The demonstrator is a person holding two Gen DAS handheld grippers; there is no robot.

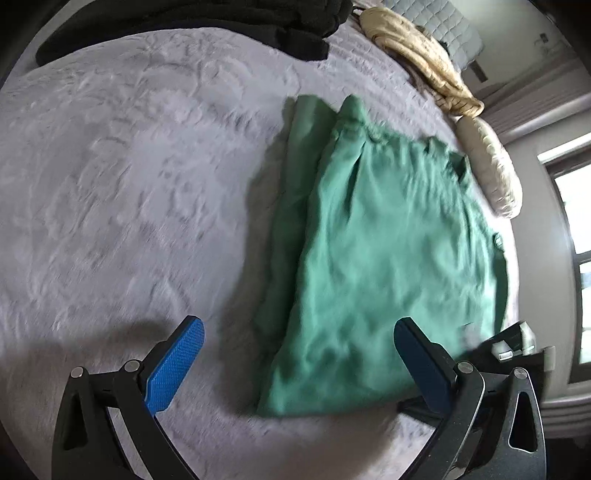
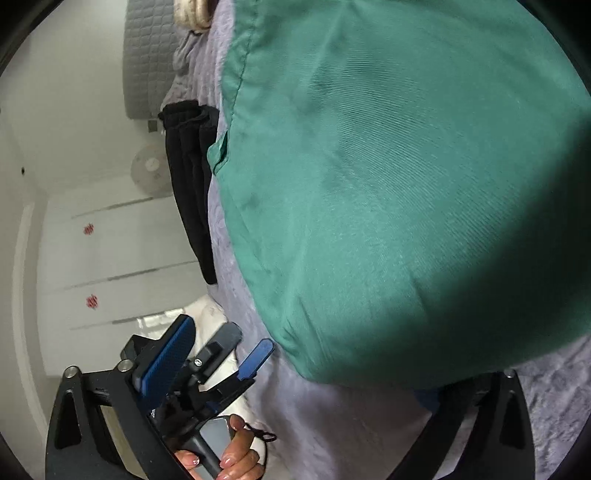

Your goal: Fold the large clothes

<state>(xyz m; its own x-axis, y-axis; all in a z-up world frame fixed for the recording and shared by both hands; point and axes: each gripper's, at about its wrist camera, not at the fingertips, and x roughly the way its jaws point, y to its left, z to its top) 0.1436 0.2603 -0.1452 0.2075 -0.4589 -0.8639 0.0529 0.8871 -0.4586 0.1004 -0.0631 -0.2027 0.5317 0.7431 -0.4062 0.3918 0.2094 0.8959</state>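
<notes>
A green garment [image 1: 376, 251] lies folded into a long panel on the bed [image 1: 122, 177], which is covered by a pale lilac-grey textured spread. One narrower layer of the same green cloth shows along the panel's left edge in the left wrist view.

The left gripper [image 1: 299, 354] hangs above the near end of the garment with its blue-padded fingers [image 1: 175, 363] spread wide and nothing between them; one finger stands over bare bedspread, the other over the garment's near right corner. In the right wrist view a hand [image 2: 229, 458] grasps that gripper's handle.

The right gripper [image 2: 306, 373] is low and close to the garment [image 2: 388, 192], which fills most of its view. Its left finger [image 2: 166, 365] is clear of the cloth, while the green edge drapes over and hides the right one. The fingers stand apart, and I cannot see either pad pressing the fabric.

Dark clothing [image 1: 192, 26] is heaped at the far edge of the bed. A crumpled cream blanket [image 1: 417, 55] and a pale pillow [image 1: 491, 166] lie along the right side, beyond the garment. A window [image 1: 572, 266] shows at the far right.
</notes>
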